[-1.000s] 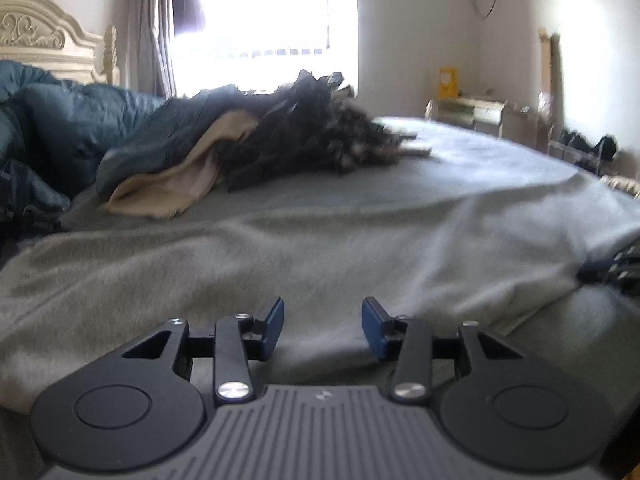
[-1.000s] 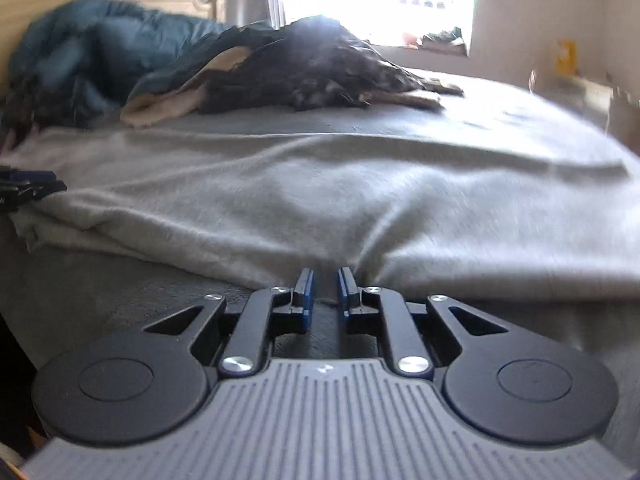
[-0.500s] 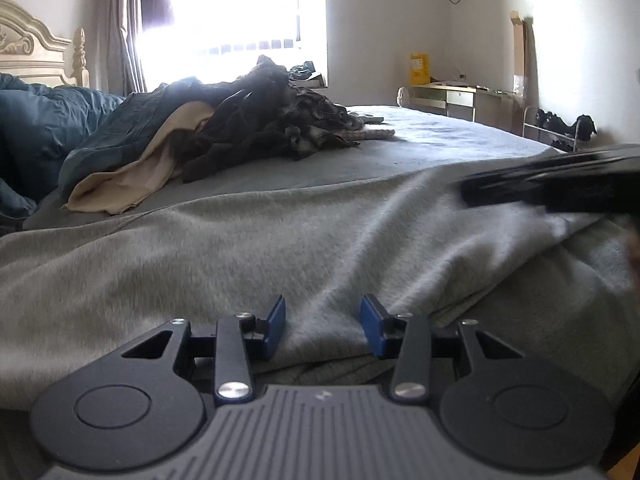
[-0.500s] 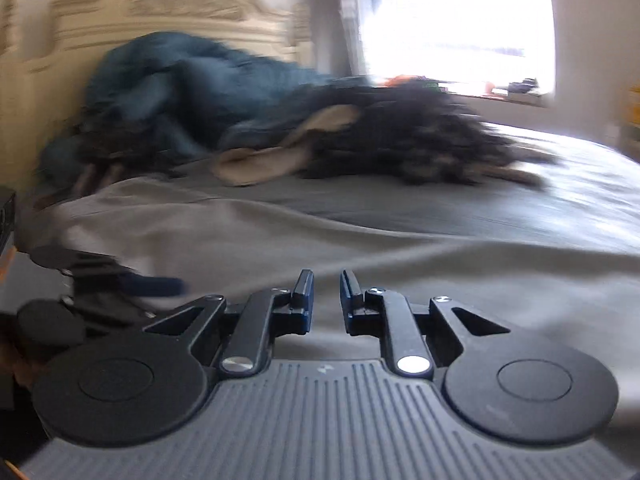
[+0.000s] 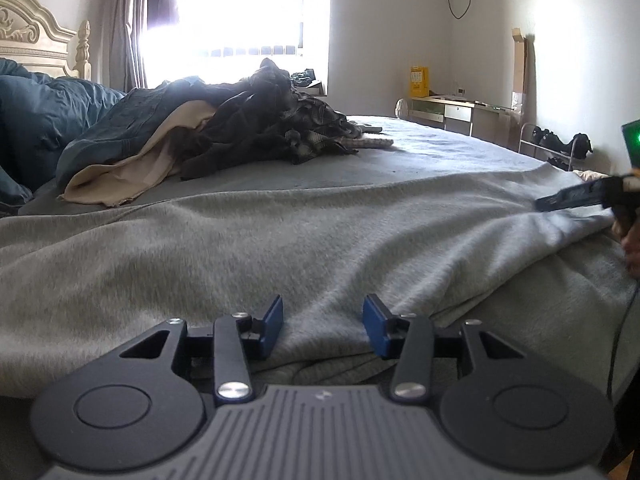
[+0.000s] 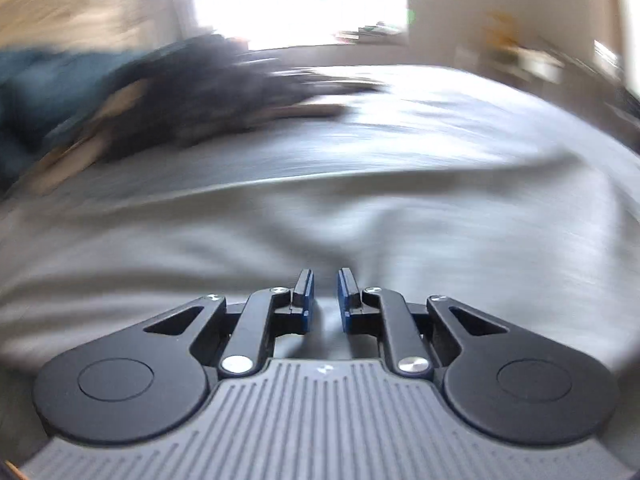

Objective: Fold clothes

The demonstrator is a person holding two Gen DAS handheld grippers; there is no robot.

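Observation:
A large grey garment (image 5: 280, 240) lies spread across the near half of the bed. My left gripper (image 5: 324, 304) sits low at its near folded edge. The jaws are opening a little, with the cloth lying between the blue pads, which stand apart from it. My right gripper (image 6: 324, 276) has only a narrow gap and grey garment (image 6: 360, 220) fabric runs into it. In the left wrist view the right gripper (image 5: 560, 200) shows at the far right, with the garment's edge drawn up to it. The right wrist view is blurred.
A pile of dark, plaid, tan and blue clothes (image 5: 256, 120) sits farther back on the grey bed sheet (image 5: 420, 148). A blue duvet (image 5: 36, 120) and cream headboard (image 5: 24, 36) are at the left. A desk (image 5: 452, 114) and shoe rack (image 5: 560, 144) line the right wall.
The right gripper swung left across the bed, then back to the right, and now appears at the garment's right edge. The left gripper has dropped slightly.

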